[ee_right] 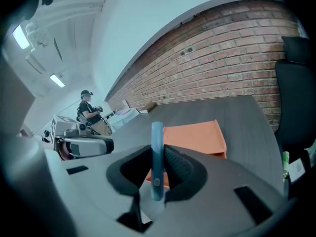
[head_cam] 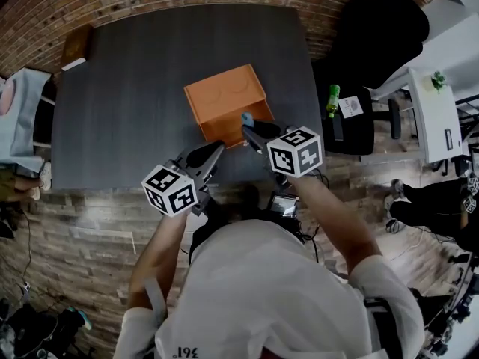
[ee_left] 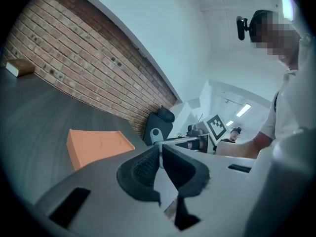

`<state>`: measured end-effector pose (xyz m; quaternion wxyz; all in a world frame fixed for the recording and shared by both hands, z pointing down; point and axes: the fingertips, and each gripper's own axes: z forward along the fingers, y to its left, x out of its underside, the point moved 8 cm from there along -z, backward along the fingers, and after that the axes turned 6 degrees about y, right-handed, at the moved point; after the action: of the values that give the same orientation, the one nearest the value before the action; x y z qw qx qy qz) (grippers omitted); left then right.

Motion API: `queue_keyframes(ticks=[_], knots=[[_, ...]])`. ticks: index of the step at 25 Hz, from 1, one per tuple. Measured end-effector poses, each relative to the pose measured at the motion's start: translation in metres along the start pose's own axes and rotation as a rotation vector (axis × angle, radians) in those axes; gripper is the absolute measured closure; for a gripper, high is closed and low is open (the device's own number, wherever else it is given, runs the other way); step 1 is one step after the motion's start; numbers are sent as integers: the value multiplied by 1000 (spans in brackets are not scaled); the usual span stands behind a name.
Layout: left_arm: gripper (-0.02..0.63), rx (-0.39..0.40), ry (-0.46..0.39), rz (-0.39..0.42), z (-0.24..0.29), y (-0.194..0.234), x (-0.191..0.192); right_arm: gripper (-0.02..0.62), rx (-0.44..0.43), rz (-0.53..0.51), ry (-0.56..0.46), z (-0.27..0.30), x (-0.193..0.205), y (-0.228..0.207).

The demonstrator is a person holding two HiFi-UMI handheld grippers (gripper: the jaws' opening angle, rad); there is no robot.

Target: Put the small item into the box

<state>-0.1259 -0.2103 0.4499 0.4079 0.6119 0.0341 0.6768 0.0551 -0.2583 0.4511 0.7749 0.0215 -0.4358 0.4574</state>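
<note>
Right, big dark table (head_cam: 135,88), and on it the orange box (head_cam: 227,102), its top looking shut from my seat. My left gripper (ee_left: 160,154) hangs just short of the box's near edge, jaws clenched together on nothing; I reckon it's there to deal with the lid. My right gripper (ee_right: 158,164) hovers by the near right corner, pinching the blue item (ee_right: 157,139) upright, ready to go in end-first. It stands between the pads, tip poking above them, not yet in the box.
</note>
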Motion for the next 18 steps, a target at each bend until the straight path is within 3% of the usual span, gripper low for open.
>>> queue_keyframes(ticks=[10, 18], knots=[[578, -66, 101, -3, 22, 32, 21, 512, 41, -47, 126, 43, 10, -23], [526, -117, 177, -9, 33, 48, 37, 512, 72, -104, 264, 79, 23, -43]])
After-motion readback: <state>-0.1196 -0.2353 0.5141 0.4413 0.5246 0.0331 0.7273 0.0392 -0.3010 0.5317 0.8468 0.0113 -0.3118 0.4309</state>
